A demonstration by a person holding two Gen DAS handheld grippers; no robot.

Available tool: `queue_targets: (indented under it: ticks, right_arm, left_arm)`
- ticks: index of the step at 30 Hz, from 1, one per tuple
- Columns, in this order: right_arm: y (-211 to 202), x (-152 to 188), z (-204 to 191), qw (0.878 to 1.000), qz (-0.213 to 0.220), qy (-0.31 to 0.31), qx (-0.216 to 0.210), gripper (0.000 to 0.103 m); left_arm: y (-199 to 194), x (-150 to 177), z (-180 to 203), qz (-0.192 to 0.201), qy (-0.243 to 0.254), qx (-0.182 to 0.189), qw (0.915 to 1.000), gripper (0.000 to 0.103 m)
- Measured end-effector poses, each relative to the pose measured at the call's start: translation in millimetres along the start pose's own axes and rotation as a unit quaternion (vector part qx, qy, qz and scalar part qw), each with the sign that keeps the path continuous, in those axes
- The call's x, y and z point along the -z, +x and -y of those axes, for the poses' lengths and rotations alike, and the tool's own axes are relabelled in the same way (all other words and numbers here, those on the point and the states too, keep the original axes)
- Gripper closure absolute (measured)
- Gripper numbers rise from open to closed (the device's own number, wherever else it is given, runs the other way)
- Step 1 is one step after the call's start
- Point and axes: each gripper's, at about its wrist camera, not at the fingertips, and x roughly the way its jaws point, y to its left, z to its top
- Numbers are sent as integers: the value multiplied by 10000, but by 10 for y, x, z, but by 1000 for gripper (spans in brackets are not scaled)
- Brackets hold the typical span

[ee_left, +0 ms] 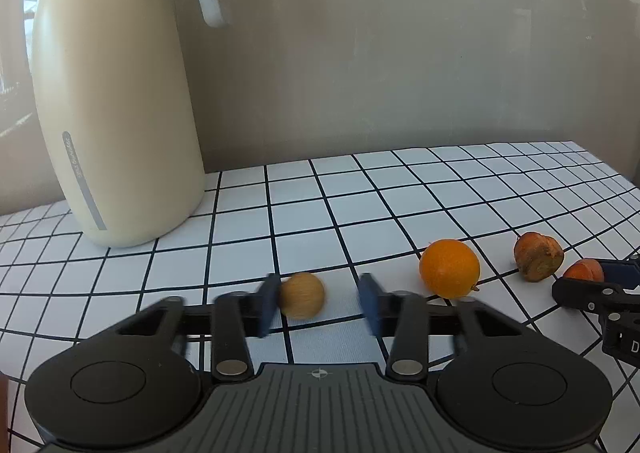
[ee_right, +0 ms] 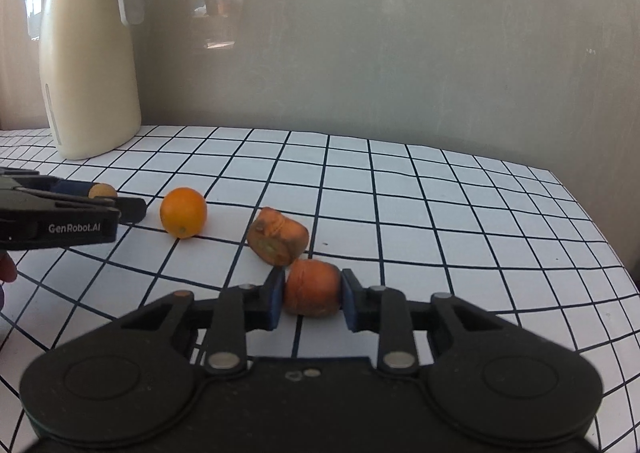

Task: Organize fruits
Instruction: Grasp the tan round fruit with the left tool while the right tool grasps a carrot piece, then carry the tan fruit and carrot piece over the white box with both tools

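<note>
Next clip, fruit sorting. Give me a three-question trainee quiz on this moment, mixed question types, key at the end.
1. True or false: the right gripper has its jaws shut on the orange.
2. What stands at the back left of the checked table? A. cream jug B. basket C. bowl
3. How many carrot pieces does the right wrist view show?
Key: 1 false, the jaws grip a carrot piece; 2 A; 3 two, the other piece lies free on the table.
</note>
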Motion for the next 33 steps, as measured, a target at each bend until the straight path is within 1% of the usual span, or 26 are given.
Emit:
queue_targets:
  ticks: [1, 4, 7, 14, 18, 26, 33]
  right_arm:
    - [-10, 5, 9, 10000, 2, 20, -22, 82]
    - [-49, 31, 23, 10000, 14, 44, 8, 82]
    - [-95, 54, 30, 10000, 32, 65, 35, 82]
    - [-322, 129, 71, 9996, 131, 217, 77, 83]
    - [-471, 149, 47, 9993, 202, 309, 78, 82]
    - [-678, 181, -191, 9993, 282, 227, -19, 82]
    - [-905, 218, -483, 9991, 365, 98, -208, 83]
  left_arm:
    - [-11, 3, 10, 3, 21, -28, 10000, 78]
    - [-70, 29, -2, 16, -54, 81, 10000, 78]
    - [-182, 89, 23, 90, -19, 120, 9999, 78]
    - [-579, 305, 90, 242, 159, 71, 9996, 78]
    - [-783, 366, 92, 300, 306, 56, 9991, 78]
    - [-1228, 513, -71, 349, 321, 40, 9989, 78]
    - [-1709, 593, -231, 555, 235, -43, 9982, 78]
